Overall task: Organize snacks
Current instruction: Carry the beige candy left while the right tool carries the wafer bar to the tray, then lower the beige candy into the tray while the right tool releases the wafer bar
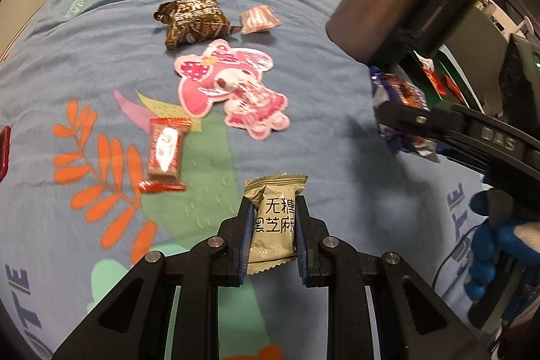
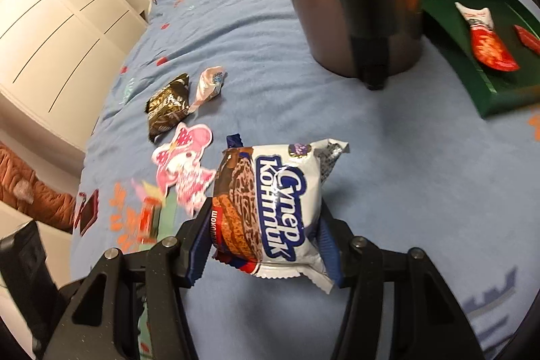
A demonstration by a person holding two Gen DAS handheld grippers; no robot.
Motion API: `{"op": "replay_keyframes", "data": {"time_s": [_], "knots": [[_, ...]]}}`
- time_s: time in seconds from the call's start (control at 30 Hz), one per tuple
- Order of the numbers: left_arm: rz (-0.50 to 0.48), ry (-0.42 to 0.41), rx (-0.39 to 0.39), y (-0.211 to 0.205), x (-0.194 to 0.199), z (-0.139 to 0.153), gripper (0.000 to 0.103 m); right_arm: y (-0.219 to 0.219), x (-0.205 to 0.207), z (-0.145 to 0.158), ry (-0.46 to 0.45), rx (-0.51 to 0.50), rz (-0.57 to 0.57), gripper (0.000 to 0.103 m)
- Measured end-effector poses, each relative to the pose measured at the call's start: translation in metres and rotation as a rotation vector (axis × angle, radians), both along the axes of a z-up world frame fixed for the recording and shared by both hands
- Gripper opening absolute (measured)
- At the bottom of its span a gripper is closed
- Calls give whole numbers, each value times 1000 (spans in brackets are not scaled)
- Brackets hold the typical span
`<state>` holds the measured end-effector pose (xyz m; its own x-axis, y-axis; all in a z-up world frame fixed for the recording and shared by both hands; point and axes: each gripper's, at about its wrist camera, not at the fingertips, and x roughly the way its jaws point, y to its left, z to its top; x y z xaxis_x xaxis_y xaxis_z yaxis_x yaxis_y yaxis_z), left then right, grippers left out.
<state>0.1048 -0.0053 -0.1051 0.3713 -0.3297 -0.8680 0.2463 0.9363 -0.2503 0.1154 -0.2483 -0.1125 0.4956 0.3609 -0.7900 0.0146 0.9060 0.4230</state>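
My left gripper (image 1: 273, 208) is shut on a beige sesame snack packet (image 1: 275, 225) and holds it just above the blue bedspread (image 1: 320, 39). In the right wrist view, my right gripper (image 2: 265, 211) is shut on a white and blue cookie packet (image 2: 280, 201), with its pads pressing on both sides. That same cookie packet (image 1: 401, 93) shows at the right of the left wrist view. On the bed lie a dark brown packet (image 1: 194, 21), a pink striped candy (image 1: 260, 19), a pink cartoon-shaped packet (image 1: 233, 86) and a red candy (image 1: 163, 150).
A green tray (image 2: 472, 83) sits at the right on the bed and holds two red packets (image 2: 486, 39). A dark cylinder (image 2: 354, 5) hangs between the snacks and the tray and hides part of the bed. White cupboards (image 2: 60, 22) stand to the left of the bed.
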Motion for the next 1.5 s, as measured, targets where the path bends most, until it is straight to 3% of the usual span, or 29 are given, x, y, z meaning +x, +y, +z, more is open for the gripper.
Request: {"op": "replay_keyframes", "data": {"time_s": [0.33, 0.63, 1.03, 1.2, 1.5], "knots": [[-106, -15, 11, -57, -22, 17, 19, -65, -38, 38, -49, 18, -52, 80], [-273, -43, 12, -156, -26, 41, 19, -157, -53, 57, -105, 0, -166, 80], [-467, -81, -19, -307, 19, 63, 19, -279, -38, 43, -109, -59, -315, 80], [-479, -104, -30, -361, 55, 68, 19, -311, -11, 44, -110, -95, -318, 80], [-473, -84, -19, -407, 108, 53, 19, -339, 37, 43, -111, -160, -293, 80]]}}
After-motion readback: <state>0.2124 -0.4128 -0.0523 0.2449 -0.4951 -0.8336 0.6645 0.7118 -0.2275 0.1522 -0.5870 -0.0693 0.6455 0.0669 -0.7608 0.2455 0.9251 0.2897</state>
